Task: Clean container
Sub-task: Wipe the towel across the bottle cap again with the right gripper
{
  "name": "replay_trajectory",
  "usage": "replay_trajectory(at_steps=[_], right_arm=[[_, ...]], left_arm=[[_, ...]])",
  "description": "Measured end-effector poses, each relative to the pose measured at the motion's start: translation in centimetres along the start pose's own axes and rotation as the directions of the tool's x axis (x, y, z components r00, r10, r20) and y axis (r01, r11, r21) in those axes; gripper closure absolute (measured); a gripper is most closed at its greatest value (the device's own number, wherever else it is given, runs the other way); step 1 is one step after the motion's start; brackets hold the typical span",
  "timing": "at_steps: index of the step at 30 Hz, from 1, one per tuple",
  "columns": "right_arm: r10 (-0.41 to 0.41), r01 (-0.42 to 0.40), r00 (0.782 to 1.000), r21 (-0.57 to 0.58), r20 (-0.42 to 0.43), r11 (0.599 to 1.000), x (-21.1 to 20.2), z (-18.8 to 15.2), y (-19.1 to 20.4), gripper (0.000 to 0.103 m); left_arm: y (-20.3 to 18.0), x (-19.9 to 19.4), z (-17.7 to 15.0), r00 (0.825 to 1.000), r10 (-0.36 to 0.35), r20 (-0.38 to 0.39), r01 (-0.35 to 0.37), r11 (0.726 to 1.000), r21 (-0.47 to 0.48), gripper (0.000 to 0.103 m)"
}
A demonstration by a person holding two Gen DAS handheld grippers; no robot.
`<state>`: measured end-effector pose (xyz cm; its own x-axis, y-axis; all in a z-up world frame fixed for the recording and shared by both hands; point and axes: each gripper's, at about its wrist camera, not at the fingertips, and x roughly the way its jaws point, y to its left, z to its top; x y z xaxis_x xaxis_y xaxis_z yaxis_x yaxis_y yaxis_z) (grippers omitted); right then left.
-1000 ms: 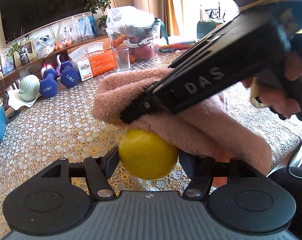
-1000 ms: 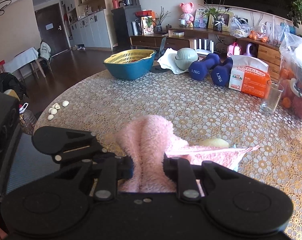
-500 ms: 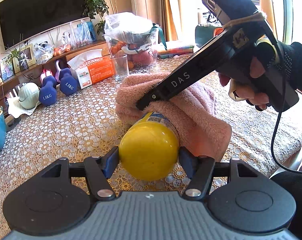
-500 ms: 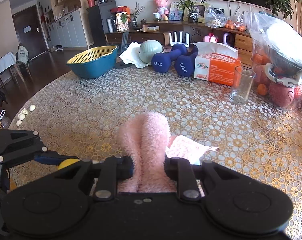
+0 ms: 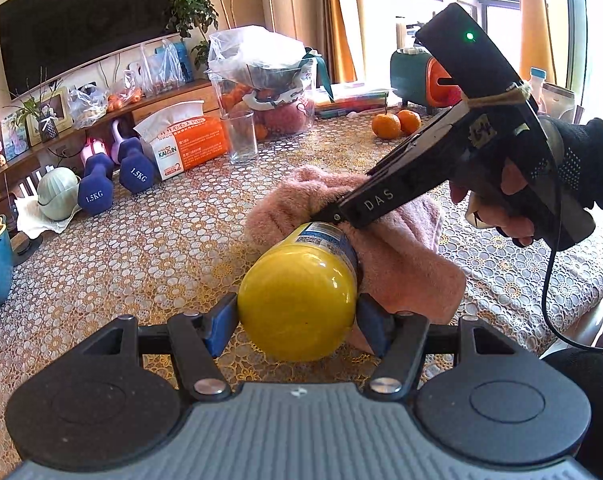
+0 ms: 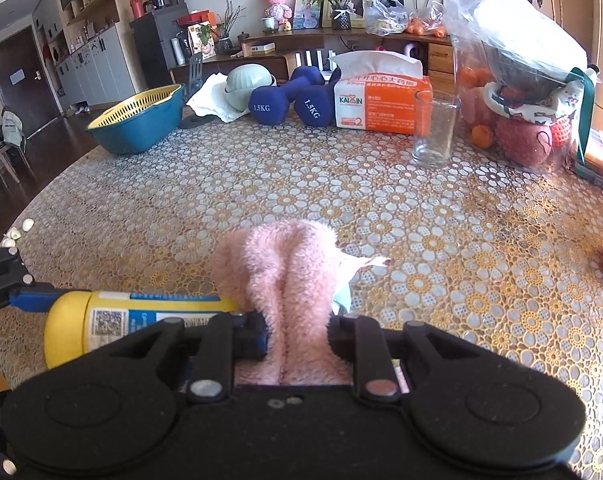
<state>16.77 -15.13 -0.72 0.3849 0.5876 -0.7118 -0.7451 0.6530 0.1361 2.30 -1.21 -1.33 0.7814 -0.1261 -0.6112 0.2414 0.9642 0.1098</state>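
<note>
A yellow container (image 5: 297,296) with a blue-and-white label lies on its side, and my left gripper (image 5: 297,320) is shut on its rounded end. From the right wrist the same container (image 6: 101,316) runs in from the left. A fluffy pink towel (image 5: 381,232) covers its far end. My right gripper (image 6: 297,332) is shut on the pink towel (image 6: 277,268), a gloved hand (image 5: 557,184) holding the tool above the container. The container's far end is hidden under the towel.
On the lace tablecloth (image 6: 341,192) stand a clear glass (image 6: 433,128), an orange tissue box (image 6: 381,104), two blue dumbbells (image 6: 285,100), a bagged fruit basket (image 6: 521,92) and a blue-and-yellow colander (image 6: 137,120). Oranges (image 5: 397,124) lie at the right.
The towel has slid off along the container toward its far end, baring more of the yellow body and its label. The right gripper has pulled back and up with it.
</note>
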Motion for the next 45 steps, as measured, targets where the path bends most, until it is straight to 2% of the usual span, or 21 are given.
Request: replay_trajectory(at_steps=[4,6,14,23,31,45], right_arm=[[-0.045,0.044,0.999,-0.063,-0.023,0.997,-0.6,-1.0,0.7,0.082],[-0.058,0.057,0.998,-0.054,-0.016,0.997,-1.3,-1.1,0.4,0.083],[0.018,-0.017,0.994,-0.011,0.111,1.000,-6.7,0.6,0.6,0.085],[0.094,-0.082,0.977,-0.071,0.192,0.994,-9.7,0.3,4.7,0.085],[0.173,-0.168,0.966,-0.041,0.190,0.985,-9.6,-1.3,6.2,0.085],[0.204,-0.201,0.968,-0.036,0.146,0.979,-6.3,-0.9,6.5,0.085]], left_arm=[[-0.6,-0.2,0.3,1.000,-0.001,0.010,0.001,1.000,0.021,0.039],[-1.0,-0.3,0.4,1.000,0.009,0.017,-0.009,0.999,0.041,0.039],[-1.3,-0.3,0.6,1.000,0.012,0.019,-0.013,0.999,0.044,0.039],[-1.5,-0.2,0.8,1.000,0.018,0.009,-0.018,0.999,0.049,0.039],[-1.5,-0.2,0.7,1.000,0.018,0.010,-0.018,0.999,0.051,0.039],[-1.3,0.0,0.3,1.000,0.007,-0.001,-0.007,0.999,0.032,0.039]])
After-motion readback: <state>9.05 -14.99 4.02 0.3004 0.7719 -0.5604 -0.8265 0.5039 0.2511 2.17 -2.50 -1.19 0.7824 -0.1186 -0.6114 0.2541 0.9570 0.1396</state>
